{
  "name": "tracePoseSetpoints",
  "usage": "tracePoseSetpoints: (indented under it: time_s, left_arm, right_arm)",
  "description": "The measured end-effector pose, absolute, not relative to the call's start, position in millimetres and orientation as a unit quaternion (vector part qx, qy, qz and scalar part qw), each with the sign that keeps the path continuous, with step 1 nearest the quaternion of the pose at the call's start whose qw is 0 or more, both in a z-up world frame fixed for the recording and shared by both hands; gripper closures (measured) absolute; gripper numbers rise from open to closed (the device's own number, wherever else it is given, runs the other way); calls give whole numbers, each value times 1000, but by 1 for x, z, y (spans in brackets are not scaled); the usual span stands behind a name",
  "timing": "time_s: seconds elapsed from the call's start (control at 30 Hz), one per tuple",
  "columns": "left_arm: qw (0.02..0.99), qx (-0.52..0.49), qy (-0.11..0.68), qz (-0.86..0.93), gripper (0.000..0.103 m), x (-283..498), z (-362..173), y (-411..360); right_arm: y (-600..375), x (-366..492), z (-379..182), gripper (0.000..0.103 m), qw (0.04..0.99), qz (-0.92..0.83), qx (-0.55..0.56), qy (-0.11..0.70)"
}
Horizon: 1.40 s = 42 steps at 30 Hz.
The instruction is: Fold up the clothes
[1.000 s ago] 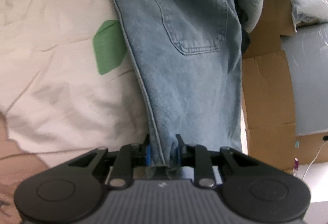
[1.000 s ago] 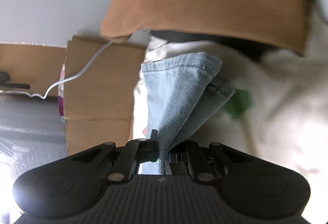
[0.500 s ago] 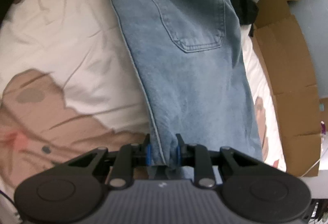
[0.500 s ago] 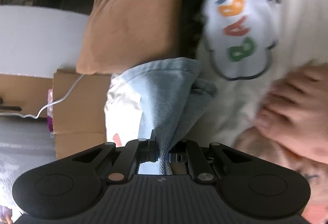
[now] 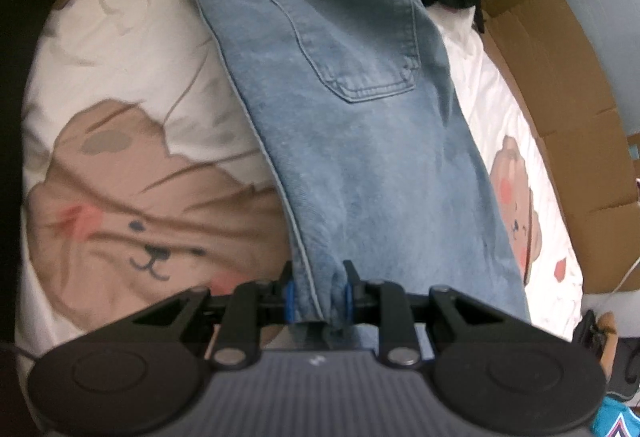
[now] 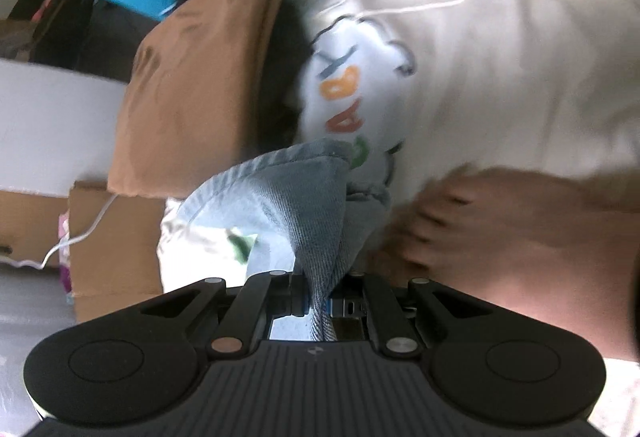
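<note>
Left wrist view: the left tool [image 5: 319,295] pinches the jeans [image 5: 360,141] spread over the bedsheet [image 5: 120,97]; the right tool [image 6: 318,303] grips another denim edge.

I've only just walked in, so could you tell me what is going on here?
A person is folding light blue jeans on a bear-print bedsheet, with a handheld gripper in each hand. The left gripper is shut on one edge of the denim below the back pocket, and the right gripper is shut on a bunched end.
</note>
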<state>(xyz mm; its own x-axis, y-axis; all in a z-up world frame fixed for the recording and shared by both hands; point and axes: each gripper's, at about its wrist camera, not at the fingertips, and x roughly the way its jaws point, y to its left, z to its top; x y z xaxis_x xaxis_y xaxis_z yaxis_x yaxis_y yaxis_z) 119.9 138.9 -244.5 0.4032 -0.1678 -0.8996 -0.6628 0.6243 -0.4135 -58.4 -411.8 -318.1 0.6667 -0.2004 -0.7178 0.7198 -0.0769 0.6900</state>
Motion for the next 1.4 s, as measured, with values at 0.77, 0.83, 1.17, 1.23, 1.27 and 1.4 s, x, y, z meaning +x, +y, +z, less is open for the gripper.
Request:
tracePoseSetpoints:
  time_s: [0.77,0.83,1.17,1.23,1.27,1.4]
  left_arm:
    - [713,-398,557,150,79,158,-231,154]
    - [712,-396,560,149,79,158,-230,156]
    - [712,-394,562,147,79,190,-244,174]
    - [713,-395,560,144,79,194,-246,181]
    - [713,-397,560,141,79,199,-248,184]
    - [707,-399,568,137,76,214,-253,195]
  right_arm:
    - [-449,-67,-273,97,622,-472,553,292]
    - [-454,-69,-273,96,617,-481,546,300]
    - [-467,-69,-283,96,594,-493,523,361]
    - [-467,-66,-277,96,602,-490,511,369]
    - [-467,-64,-275,96,604,-489,506,374]
    - [-475,-63,-272,90,591,-488,509,393]
